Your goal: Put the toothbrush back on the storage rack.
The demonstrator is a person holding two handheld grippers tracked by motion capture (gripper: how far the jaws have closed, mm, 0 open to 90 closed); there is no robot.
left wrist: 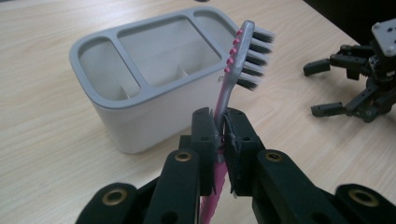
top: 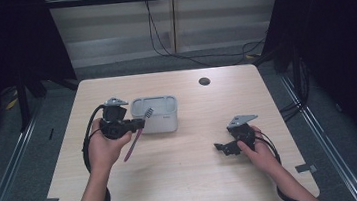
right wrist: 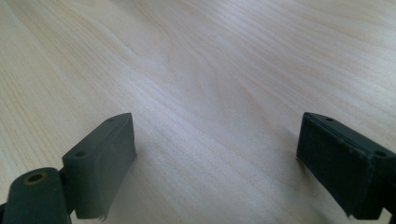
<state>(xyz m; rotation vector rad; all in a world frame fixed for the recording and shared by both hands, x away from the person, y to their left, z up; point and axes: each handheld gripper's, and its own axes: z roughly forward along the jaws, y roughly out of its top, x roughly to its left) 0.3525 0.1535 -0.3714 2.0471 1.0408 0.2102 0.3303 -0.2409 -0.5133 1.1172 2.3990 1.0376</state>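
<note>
A pink and grey toothbrush (left wrist: 235,65) with dark bristles is clamped mid-handle in my left gripper (left wrist: 222,140), which is shut on it. It stands tilted, head up, just in front of a grey caddy (left wrist: 140,88) with three compartments. From above, the toothbrush (top: 136,136) slants beside the caddy (top: 155,114), its head near the caddy's left rim, and my left gripper (top: 138,124) is held above the table. My right gripper (top: 223,149) rests low over bare wood at the right, jaws wide open with nothing between them (right wrist: 215,163).
The wooden table (top: 185,180) has a round cable hole (top: 204,81) near its far edge. The far-off right gripper (left wrist: 355,84) appears in the left gripper view. Dark curtains and floor rails flank the table.
</note>
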